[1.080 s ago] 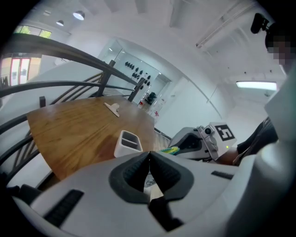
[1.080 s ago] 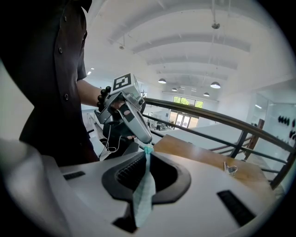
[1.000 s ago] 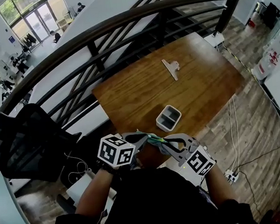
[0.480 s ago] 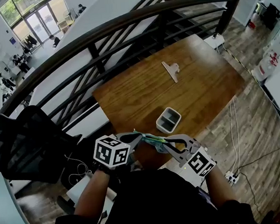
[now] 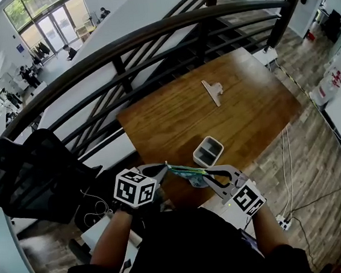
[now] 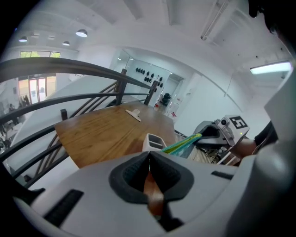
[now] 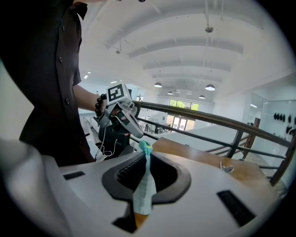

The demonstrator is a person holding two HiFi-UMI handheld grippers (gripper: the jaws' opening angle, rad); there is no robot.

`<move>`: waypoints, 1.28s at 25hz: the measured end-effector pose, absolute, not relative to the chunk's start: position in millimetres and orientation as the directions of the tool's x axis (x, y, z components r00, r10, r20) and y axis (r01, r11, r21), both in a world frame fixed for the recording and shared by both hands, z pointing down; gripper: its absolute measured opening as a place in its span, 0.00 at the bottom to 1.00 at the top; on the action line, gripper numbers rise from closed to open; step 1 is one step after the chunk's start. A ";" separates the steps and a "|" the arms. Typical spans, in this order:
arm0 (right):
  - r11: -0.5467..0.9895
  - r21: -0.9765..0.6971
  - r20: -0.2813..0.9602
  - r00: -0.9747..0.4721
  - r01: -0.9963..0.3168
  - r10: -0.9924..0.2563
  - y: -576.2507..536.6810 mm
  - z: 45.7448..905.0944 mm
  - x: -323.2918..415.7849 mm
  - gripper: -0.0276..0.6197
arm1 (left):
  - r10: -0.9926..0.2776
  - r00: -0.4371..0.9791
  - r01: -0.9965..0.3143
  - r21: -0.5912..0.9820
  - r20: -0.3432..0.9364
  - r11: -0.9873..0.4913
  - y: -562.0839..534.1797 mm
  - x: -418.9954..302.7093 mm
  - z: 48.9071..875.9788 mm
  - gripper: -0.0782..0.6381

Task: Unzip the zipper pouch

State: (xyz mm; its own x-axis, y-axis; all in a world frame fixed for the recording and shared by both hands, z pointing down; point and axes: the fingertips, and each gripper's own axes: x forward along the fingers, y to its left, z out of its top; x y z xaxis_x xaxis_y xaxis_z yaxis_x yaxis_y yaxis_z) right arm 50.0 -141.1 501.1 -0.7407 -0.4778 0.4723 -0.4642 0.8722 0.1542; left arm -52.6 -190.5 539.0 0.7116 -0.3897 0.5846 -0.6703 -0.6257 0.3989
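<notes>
At the far left of the head view, a black mesh office chair [image 5: 26, 178] is seen below a dark metal railing [image 5: 142, 36]. The left gripper [image 5: 163, 168] is held over the near corner of a brown wooden table [image 5: 174, 114]. Its jaws are pressed together at the left end of a flat teal and green zipper pouch [image 5: 185, 172], and a thin brown strip is seen in the slit between them. The zipper pouch is stretched in the air between the two tools. Its right end is pinched by the right gripper [image 5: 203, 175], whose jaws are closed on the teal fabric. Just beyond, a white two-compartment plastic tray [image 5: 207, 151] is set on the table. A silver metal clip [image 5: 213, 91] is laid further back, well apart.
</notes>
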 end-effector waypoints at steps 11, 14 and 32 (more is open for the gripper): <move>0.876 0.150 0.480 -0.740 -0.459 -0.470 -149.4 506.9 50.4 0.08 | -0.442 0.675 -0.712 0.364 0.590 -0.600 -204.4 -68.5 542.6 0.13; 0.872 0.153 0.479 -0.738 -0.464 -0.476 -152.2 506.5 53.5 0.08 | -0.456 0.657 -0.728 0.348 0.600 -0.591 -209.2 -72.3 545.3 0.13; 0.851 0.039 0.448 -0.752 -0.524 -0.484 -161.6 515.6 51.7 0.09 | -0.506 0.638 -0.749 0.315 0.580 -0.583 -232.3 -83.9 528.1 0.13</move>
